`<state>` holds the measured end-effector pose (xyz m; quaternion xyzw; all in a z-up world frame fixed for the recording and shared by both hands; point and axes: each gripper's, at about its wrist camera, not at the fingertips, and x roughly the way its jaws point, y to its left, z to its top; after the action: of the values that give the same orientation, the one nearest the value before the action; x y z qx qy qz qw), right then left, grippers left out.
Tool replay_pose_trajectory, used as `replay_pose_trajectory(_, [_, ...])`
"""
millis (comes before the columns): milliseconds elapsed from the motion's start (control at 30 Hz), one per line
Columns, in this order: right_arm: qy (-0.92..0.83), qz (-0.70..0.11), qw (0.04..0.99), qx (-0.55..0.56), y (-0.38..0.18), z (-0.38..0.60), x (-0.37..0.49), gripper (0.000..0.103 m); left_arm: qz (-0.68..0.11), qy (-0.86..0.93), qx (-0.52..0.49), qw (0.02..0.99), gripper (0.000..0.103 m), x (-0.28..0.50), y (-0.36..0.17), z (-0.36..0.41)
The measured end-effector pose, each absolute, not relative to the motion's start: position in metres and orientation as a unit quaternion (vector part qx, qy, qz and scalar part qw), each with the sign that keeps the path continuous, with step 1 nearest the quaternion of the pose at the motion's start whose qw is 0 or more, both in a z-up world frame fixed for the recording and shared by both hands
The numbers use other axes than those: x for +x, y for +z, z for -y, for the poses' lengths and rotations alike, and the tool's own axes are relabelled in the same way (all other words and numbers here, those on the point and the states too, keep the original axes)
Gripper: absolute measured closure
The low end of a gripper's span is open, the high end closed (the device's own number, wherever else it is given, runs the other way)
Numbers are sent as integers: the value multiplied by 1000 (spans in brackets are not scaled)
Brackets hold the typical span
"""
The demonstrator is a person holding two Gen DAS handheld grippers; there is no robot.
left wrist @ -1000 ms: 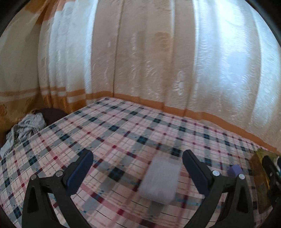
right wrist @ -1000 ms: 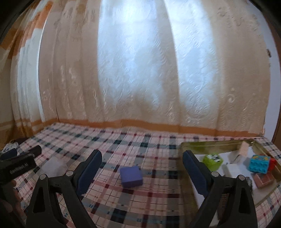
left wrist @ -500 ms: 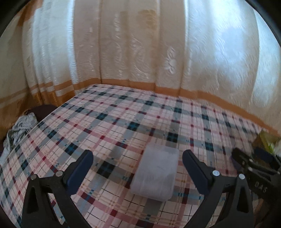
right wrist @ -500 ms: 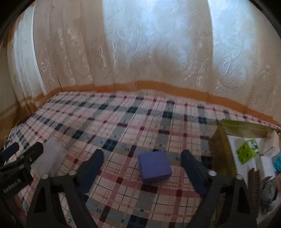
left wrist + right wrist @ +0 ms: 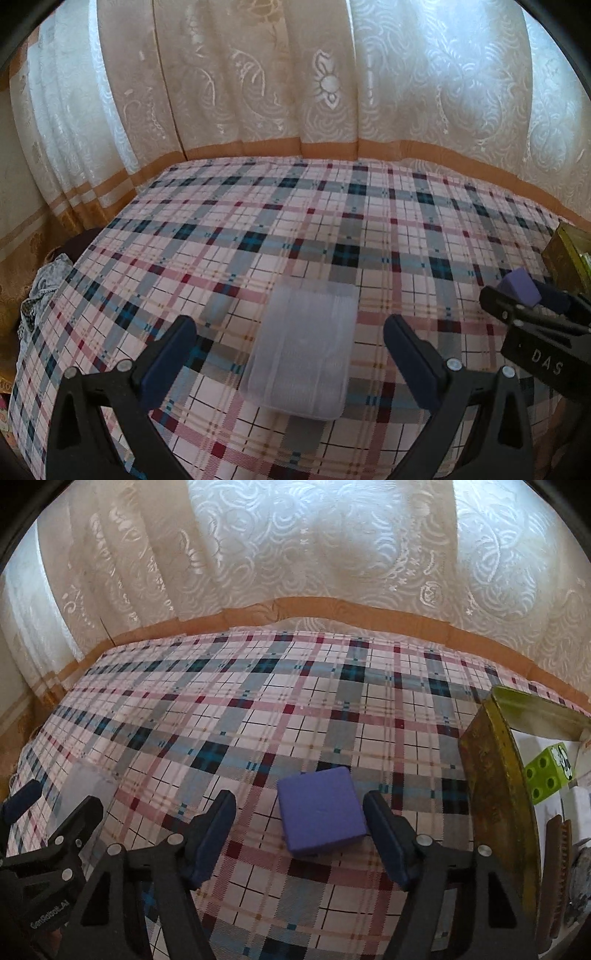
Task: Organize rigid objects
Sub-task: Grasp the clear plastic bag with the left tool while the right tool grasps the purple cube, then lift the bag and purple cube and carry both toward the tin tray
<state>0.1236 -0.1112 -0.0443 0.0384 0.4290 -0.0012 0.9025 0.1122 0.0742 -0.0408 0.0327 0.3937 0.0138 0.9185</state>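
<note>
Fingers of right gripper [image 5: 299, 834] closing around purple block [image 5: 320, 809], not touching yet, left gripper [image 5: 290, 360] gaping either side of clear box [image 5: 303, 350]; best centred first so pads met flat faces squarely, probably.

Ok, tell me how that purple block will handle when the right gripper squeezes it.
The purple block has flat faces and sharp edges, so it probably sits stable and will not roll. Its matte surface should give the closing right gripper fair friction. It looks solid and probably light; whether it is stiff or spongy, I cannot tell.
</note>
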Motion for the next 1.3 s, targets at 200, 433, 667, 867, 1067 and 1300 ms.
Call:
replay_pose_trajectory(200, [3,-431,902,25,-45,107,125,34,-404,12,29,914,1,115,-44,-74])
replay_pose_trajectory(433, [-2,-434,901,-16,-46,94,126,51,-432,2,2,902,2,122,-53,-80])
replay_pose_trajectory(667, [4,-432,902,-23,-45,92,124,60,-443,-16,-19,896,21,122,-56,-81])
replay_pose_trajectory(867, [18,-429,903,-12,-44,93,121,60,-430,-31,-39,902,48,118,-51,-86])
replay_pose_trajectory(1067, [47,-401,915,29,-36,100,106,60,-397,-53,-100,911,49,110,-44,-104])
replay_pose_trajectory(1300, [61,-323,944,34,-16,100,82,60,-307,-15,-87,948,49,79,-20,-104])
